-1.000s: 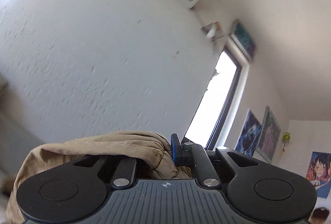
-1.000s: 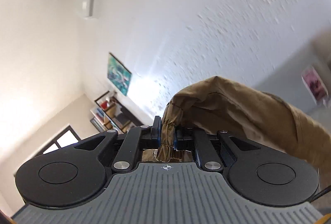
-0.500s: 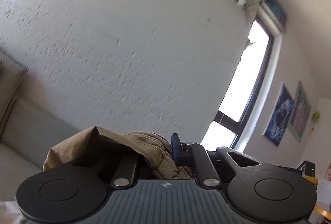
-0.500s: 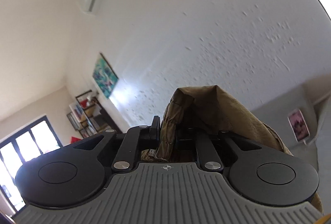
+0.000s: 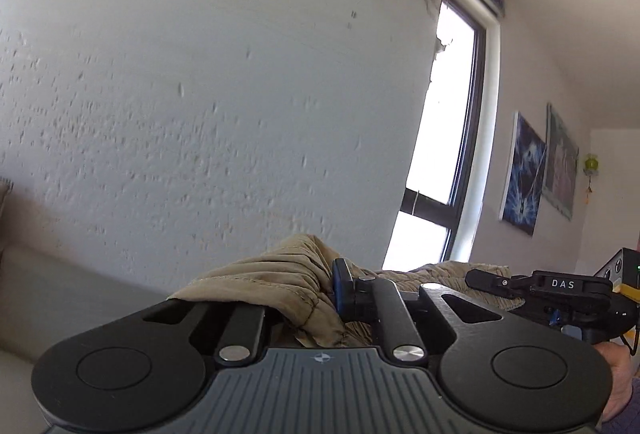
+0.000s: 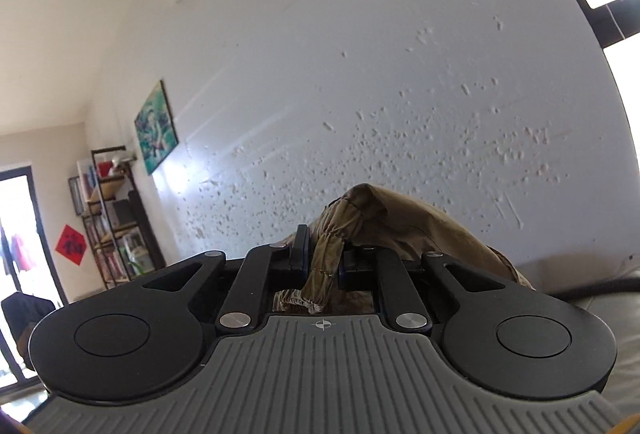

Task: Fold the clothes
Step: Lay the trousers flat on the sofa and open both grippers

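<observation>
Risk judged first: thin bunched bite on both sides, so a hard tug apart or a shake could have pulled the tan garment (image 6: 384, 218) free; held high with both cameras tilted at the wall (image 5: 200, 113), no landing surface seen, so blind lowering could have misplaced the fold. Left gripper (image 5: 316, 290) clamped on a gathered edge, cloth spilling over the left finger. Right gripper (image 6: 322, 262) pinched shut on a ruched hem, rest draped away right. Farther out in left view, right gripper seen, cloth spanning between. Window (image 5: 452, 137) beyond.
</observation>
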`<state>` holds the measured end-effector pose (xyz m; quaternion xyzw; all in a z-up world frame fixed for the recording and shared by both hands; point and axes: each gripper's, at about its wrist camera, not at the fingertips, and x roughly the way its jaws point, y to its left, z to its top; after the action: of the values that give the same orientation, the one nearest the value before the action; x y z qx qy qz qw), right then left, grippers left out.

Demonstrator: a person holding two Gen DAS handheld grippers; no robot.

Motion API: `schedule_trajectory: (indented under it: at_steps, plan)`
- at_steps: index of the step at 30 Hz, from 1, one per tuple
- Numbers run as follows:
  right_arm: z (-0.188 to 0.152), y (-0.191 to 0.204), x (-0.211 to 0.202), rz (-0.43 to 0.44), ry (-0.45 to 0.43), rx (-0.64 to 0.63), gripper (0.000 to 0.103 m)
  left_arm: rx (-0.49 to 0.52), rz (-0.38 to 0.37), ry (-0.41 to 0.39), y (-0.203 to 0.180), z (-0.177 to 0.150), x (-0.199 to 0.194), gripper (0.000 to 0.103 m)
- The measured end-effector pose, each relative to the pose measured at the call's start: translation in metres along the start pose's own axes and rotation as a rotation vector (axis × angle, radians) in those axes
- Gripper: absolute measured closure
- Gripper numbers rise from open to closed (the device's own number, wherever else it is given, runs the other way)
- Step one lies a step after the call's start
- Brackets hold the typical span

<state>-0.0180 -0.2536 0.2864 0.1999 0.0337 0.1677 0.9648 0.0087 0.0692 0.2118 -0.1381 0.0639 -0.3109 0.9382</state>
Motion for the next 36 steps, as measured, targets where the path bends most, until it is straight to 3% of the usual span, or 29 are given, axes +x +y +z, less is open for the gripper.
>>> schedule_trajectory:
  at_steps: [3, 5, 8, 10, 12, 15, 24, 28, 31, 34, 36]
  plan:
    - [-0.069, -0.033, -0.008, -0.098, 0.161, 0.087, 0.09, -0.173, 0.071, 0.283, 0.035, -0.095, 0.022, 0.092]
    - [-0.136, -0.069, 0.001, -0.174, 0.314, 0.205, 0.091, -0.341, 0.15, 0.463, 0.069, -0.168, 0.038, 0.093]
    - [-0.243, -0.125, 0.017, -0.31, 0.543, 0.411, 0.092, -0.485, 0.261, 0.685, 0.106, -0.267, 0.054, 0.093]
    - [-0.31, -0.152, 0.025, -0.395, 0.69, 0.454, 0.092, -0.56, 0.316, 0.78, 0.122, -0.31, 0.057, 0.093]
    - [-0.355, -0.165, 0.032, -0.461, 0.794, 0.452, 0.092, -0.609, 0.342, 0.805, 0.129, -0.333, 0.053, 0.093]
    - [-0.375, -0.169, 0.031, -0.491, 0.822, 0.41, 0.092, -0.624, 0.332, 0.787, 0.131, -0.33, 0.048, 0.093]
    - [-0.343, -0.167, 0.016, -0.481, 0.768, 0.534, 0.093, -0.607, 0.266, 0.727, 0.11, -0.289, 0.038, 0.093]
    - [-0.341, -0.169, 0.01, -0.477, 0.797, 0.547, 0.093, -0.566, 0.336, 0.823, 0.107, -0.309, 0.044, 0.092]
    - [-0.358, -0.171, 0.018, -0.501, 0.848, 0.537, 0.091, -0.502, 0.413, 0.867, 0.1, -0.323, 0.047, 0.084]
    - [-0.364, -0.169, 0.026, -0.51, 0.901, 0.487, 0.079, -0.419, 0.432, 0.879, 0.093, -0.314, 0.046, 0.065]
    - [-0.359, -0.167, 0.026, -0.496, 0.913, 0.471, 0.063, -0.359, 0.448, 0.885, 0.09, -0.306, 0.042, 0.062]
